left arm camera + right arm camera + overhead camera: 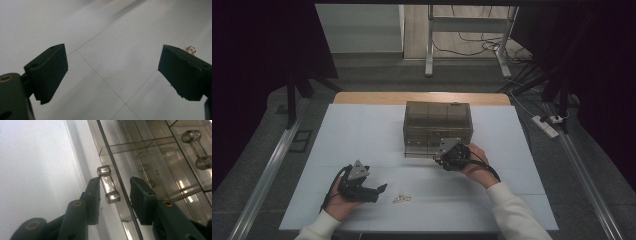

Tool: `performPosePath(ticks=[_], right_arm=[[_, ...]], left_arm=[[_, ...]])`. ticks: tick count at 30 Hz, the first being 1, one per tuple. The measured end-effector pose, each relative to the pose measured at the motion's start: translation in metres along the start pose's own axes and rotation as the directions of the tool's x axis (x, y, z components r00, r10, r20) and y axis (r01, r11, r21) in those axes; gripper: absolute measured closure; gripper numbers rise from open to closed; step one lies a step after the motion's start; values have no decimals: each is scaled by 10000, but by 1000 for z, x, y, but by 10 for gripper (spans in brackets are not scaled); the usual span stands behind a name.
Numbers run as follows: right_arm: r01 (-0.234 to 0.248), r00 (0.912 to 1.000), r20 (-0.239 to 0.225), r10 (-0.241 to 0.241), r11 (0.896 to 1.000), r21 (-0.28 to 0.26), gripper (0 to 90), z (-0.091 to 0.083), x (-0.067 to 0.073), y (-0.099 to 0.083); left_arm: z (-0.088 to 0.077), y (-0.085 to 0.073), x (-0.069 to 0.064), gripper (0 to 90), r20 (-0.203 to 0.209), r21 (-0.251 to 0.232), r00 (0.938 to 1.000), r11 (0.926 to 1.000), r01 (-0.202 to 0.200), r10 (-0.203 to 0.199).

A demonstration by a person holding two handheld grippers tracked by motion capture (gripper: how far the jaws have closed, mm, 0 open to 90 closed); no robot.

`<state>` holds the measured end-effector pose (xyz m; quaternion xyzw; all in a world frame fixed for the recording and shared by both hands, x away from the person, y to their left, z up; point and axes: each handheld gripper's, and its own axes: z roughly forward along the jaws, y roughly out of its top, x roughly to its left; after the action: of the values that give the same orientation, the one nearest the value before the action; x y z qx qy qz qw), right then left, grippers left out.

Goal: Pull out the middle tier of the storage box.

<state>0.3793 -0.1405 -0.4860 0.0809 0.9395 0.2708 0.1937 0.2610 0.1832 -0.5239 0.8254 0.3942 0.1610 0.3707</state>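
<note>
A smoky see-through drawer box (438, 129) stands at the middle back of the white mat. My right gripper (441, 156) is at its front lower edge. In the right gripper view the box (150, 157) shows a clear bar handle (108, 185) between the jaws of that gripper (113, 195). One pad lies next to the handle; the other stands apart beyond the panel's edge, so the gripper is open. My left gripper (379, 192) rests near the front of the mat, its jaws (112, 72) wide open on nothing. A small gold trinket (402, 199) (191, 49) lies just to its right.
The white mat (362, 135) covers a wooden table whose far edge (362, 97) shows. A second clear handle (197, 147) sits on another drawer. A power strip (547, 125) and cables lie on the floor at the right, and a metal frame (429, 45) stands behind the table.
</note>
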Motion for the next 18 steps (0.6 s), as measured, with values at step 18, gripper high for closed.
performPosePath(ticks=[18], right_arm=[[-2092, 9775, -190, 2099, 9555, -2080, 425, -39, -9, -31]], left_arm=[[0, 0, 1, 90, 17, -37, 10000, 10000, 47, -47]])
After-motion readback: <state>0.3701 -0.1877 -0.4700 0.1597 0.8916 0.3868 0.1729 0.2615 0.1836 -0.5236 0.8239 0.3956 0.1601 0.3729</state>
